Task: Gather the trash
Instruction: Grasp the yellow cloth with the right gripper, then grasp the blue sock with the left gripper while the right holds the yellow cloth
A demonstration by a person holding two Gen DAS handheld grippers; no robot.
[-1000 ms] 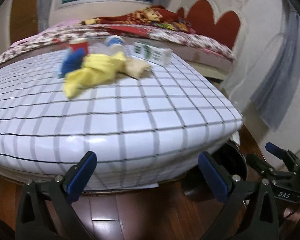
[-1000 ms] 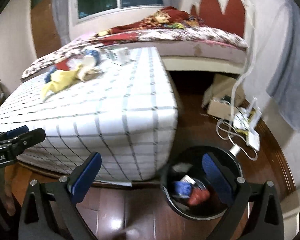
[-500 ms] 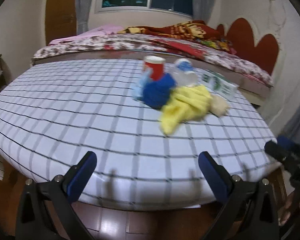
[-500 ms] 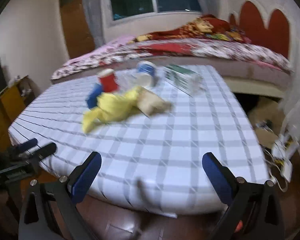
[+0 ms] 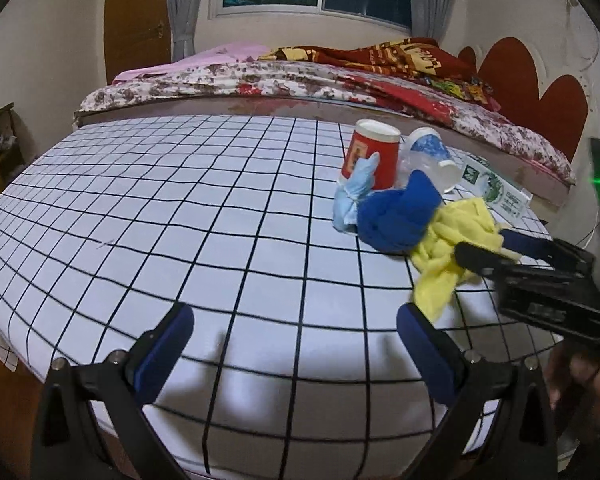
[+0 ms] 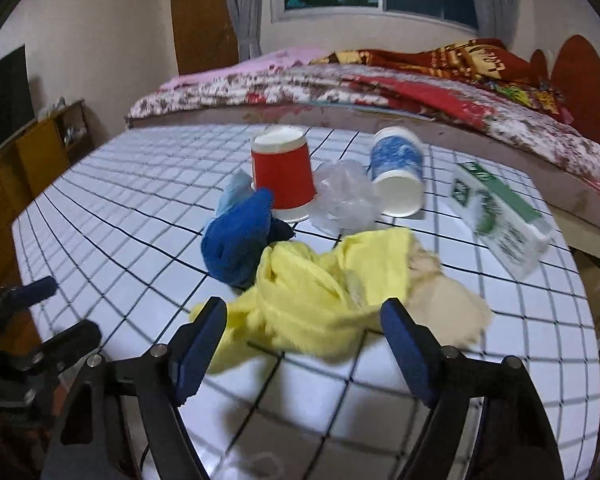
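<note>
The checked table (image 6: 148, 216) carries the trash at centre: yellow cloth (image 6: 320, 292), blue rag (image 6: 236, 240) at ten o'clock, red cup (image 6: 282, 176) at twelve. Right gripper (image 6: 302, 344), jaws just narrowing, straddles the cloth ungripped; left gripper (image 5: 296, 352) gapes empty.

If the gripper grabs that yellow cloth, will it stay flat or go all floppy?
Probably floppy: the yellow cloth lies crumpled in soft folds, so it should droop from the right gripper. It looks light for its size. Its edge lies against the blue cloth and the beige wad, so lifting it might drag those along.
</note>
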